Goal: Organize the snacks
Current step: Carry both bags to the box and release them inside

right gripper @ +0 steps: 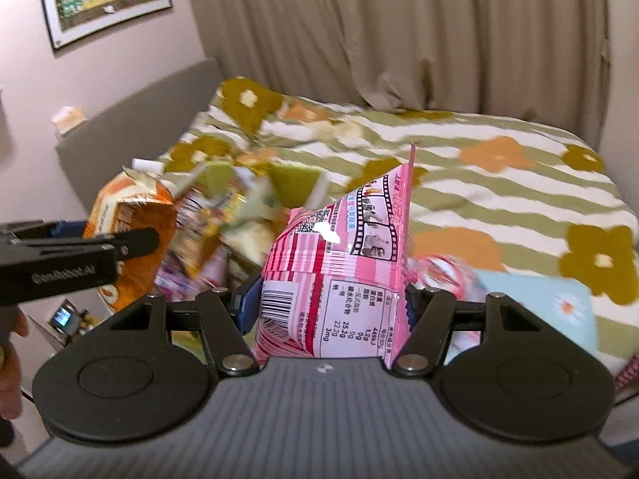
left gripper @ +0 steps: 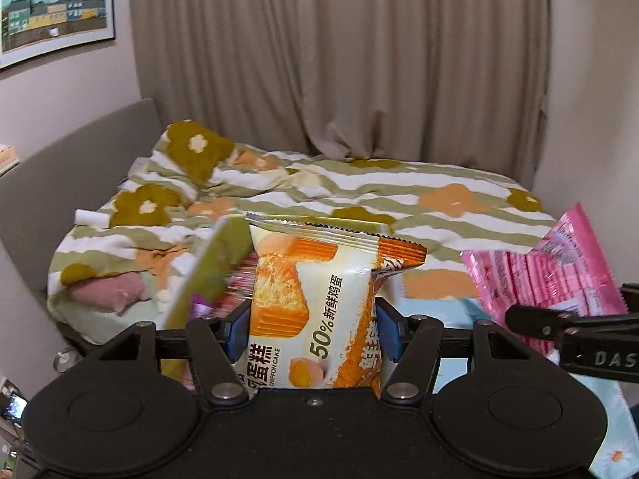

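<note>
My left gripper (left gripper: pixel 312 329) is shut on a cream and orange chiffon cake packet (left gripper: pixel 315 299) and holds it upright in the air. My right gripper (right gripper: pixel 325 311) is shut on a pink snack bag (right gripper: pixel 343 263), also held up. The pink bag shows at the right of the left wrist view (left gripper: pixel 547 275), the cake packet at the left of the right wrist view (right gripper: pixel 131 239). A green box (left gripper: pixel 207 271) with more colourful snack packets (right gripper: pixel 203 223) sits between the two, blurred.
A bed with a green, white and orange flowered duvet (left gripper: pixel 359 195) lies ahead, with a grey headboard (left gripper: pixel 72 159) at the left and beige curtains (left gripper: pixel 339 60) behind. A light blue cloth (right gripper: pixel 535 303) with daisies lies at the lower right.
</note>
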Tool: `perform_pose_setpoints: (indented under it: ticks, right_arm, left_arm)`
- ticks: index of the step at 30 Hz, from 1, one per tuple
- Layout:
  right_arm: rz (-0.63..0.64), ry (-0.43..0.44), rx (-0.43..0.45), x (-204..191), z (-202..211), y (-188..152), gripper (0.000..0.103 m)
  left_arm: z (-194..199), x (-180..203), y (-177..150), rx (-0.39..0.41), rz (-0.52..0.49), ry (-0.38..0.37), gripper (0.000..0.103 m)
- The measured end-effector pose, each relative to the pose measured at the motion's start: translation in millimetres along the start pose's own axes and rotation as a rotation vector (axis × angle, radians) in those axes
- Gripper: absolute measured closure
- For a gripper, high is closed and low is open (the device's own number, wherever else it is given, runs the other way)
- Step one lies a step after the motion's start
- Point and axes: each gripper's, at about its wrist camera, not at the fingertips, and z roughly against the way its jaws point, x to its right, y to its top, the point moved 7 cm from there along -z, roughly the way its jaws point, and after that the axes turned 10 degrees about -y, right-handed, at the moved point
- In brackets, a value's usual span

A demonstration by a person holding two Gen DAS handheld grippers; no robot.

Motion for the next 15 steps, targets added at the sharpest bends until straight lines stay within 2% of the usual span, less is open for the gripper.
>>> perform_pose_setpoints:
  ticks: [6, 10, 11, 12, 13, 15]
  right_arm:
    - [-0.027, 0.008, 0.005, -63, -15, 20, 0.024]
    - [-0.044, -0.015, -0.010, -92, -34, 26, 0.024]
    - [-0.051, -0.023, -0.016, -97, -38, 26, 0.024]
    - [-0.058, -0.031, -0.022, -100, -40, 25, 0.024]
    - [-0.066, -0.043, -0.029, -104, -44, 24, 0.024]
    - [-0.080, -0.068, -0.043, -110, -51, 23, 0.024]
  left_arm:
    - [-20, -53, 8, -0.023, 0.009, -0.021, 0.037]
    - [-41, -76, 5, -0.058, 0.002, -0.067, 0.034]
    - [-44, -81, 2, -0.062, 0.003, -0.077, 0.031]
    - [-48, -86, 0, -0.066, 0.003, -0.083, 0.015]
    - [-51, -91, -2, -0.068, 0.003, -0.089, 0.004]
    - [-52, -99, -6, -0.057, 0.001, -0.112, 0.003]
